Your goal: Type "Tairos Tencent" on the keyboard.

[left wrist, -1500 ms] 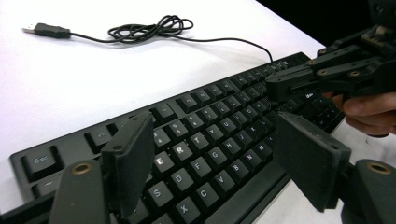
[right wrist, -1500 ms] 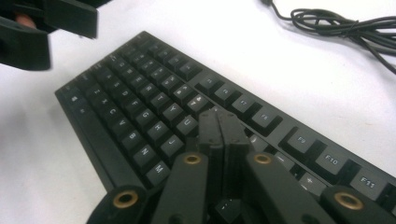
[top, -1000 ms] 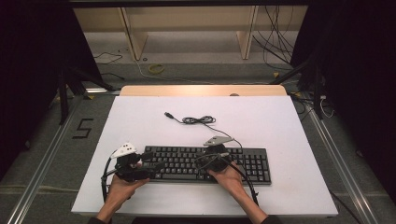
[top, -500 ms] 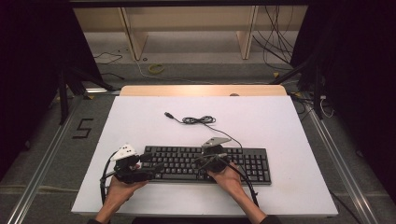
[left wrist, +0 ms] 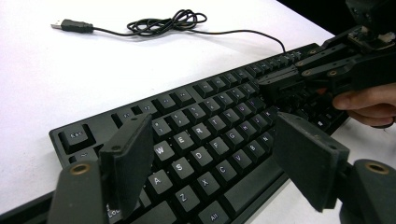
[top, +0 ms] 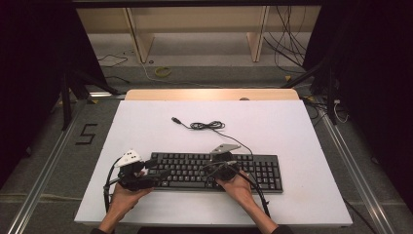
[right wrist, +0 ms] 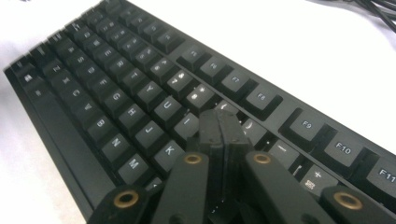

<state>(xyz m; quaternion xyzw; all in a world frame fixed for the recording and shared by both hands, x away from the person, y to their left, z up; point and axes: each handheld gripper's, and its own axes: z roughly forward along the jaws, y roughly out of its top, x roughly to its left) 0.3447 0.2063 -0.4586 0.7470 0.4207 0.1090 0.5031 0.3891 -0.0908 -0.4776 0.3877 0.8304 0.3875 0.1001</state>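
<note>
even overhead light on the bright white table point(top: 292, 126), dark surroundings; keyboard point(right wrist: 140, 93) edges blur, slight key glare.

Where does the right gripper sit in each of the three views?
High view: right gripper at lower centre, over the keyboard's middle keys.
Left gripper view: upper right, reaching in over the far keys, a hand behind it.
Right gripper view: bottom centre, its jaws closed together, tips over the keys near K.
Shared landmark: the black keyboard; its coiled cable also shows in the high and left gripper views.
</note>
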